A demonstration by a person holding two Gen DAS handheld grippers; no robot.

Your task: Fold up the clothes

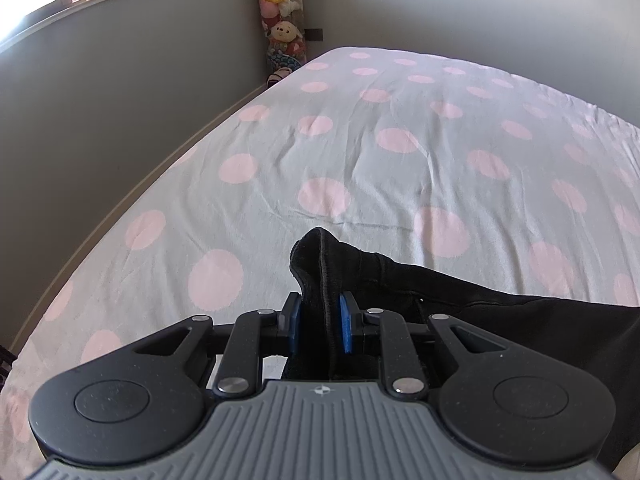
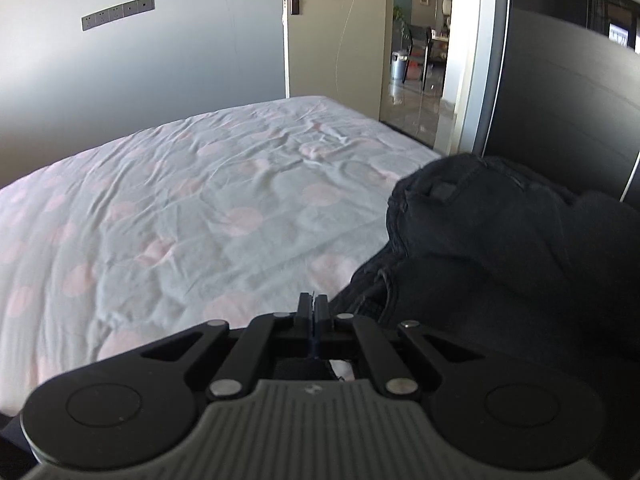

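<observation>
- You were early in the fold: the black garment (image 1: 500, 312) was bunched, not laid flat, and no finished crease showed anywhere.
- Your left gripper (image 1: 320, 322) was clamped on a hemmed edge of that garment, its blue pads (image 1: 345, 322) pressing the cloth from both sides, lifted just above the dotted bedsheet (image 1: 360, 160).
- Your right gripper (image 2: 315, 312) had its jaws fully together; nothing clearly sat between the tips, though dark cloth lay under and beside it.
- The garment (image 2: 500, 248) looked thick, dark and stitched, heaped at the bed's near right edge.
- Spreading, smoothing and every fold remained, by my judgement.
</observation>
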